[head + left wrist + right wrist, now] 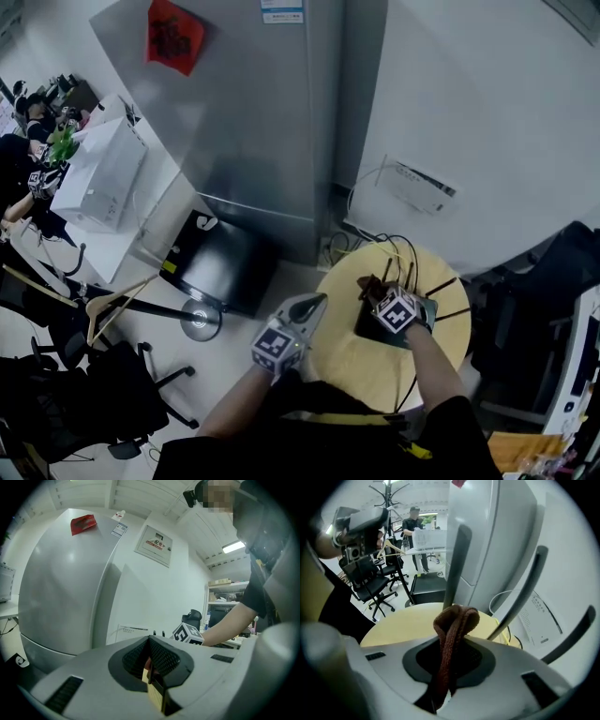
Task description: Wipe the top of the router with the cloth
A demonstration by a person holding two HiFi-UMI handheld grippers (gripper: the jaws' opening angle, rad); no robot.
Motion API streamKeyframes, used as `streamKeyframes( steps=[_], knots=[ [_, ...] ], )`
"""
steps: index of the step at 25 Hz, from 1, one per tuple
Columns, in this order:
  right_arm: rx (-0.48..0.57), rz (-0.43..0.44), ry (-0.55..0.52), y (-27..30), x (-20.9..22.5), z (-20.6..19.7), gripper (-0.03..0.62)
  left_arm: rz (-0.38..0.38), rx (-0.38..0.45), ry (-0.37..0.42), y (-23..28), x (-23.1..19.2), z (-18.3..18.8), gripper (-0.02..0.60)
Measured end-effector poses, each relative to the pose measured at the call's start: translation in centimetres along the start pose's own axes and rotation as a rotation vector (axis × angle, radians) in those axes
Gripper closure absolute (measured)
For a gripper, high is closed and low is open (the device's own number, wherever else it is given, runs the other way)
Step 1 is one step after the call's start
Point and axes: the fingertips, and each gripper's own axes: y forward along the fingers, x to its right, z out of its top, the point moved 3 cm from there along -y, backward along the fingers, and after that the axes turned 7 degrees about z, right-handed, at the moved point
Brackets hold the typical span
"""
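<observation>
the right tool (pixel 451 641) is clamped on a brown knitted cloth (pixel 457 618), a fold of which bulges up out of the closed jaws. in the head view this tool (pixel 380 298) sits over the black router (pixel 370 326), which stands on the far half of a round yellow bench (pixel 342 366) with its antennas spread out toward the wall. three of those antennas (pixel 454 564) rise as dark bars just in front of the right gripper view's camera. whether the cloth touches the router's top cannot be made out. the left tool (pixel 317 300) is held above the bench's left edge, apart from the router, its jaws together with nothing between them (pixel 151 641). behind the bench stands a grey refrigerator (pixel 253 122) with a red sticker (pixel 173 36), and a white box (pixel 422 187) is fixed low on the wall, with cables running down toward the router.
</observation>
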Motion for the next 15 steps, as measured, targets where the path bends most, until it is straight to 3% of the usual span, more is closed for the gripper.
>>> streamKeyframes(
  steps=[5, 15],
  knots=[
    [0.111, -0.017, 0.049, -2.2, 0.4, 0.9, 0.531, -0.019, 0.011, -0.005, 0.0, 0.8, 0.1, 0.584],
    [0.265, -0.142, 0.017, -8.1, 0.4, 3.5, 0.531, -0.057, 0.033, 0.020, -0.7, 1.8, 0.7, 0.584]
  ],
)
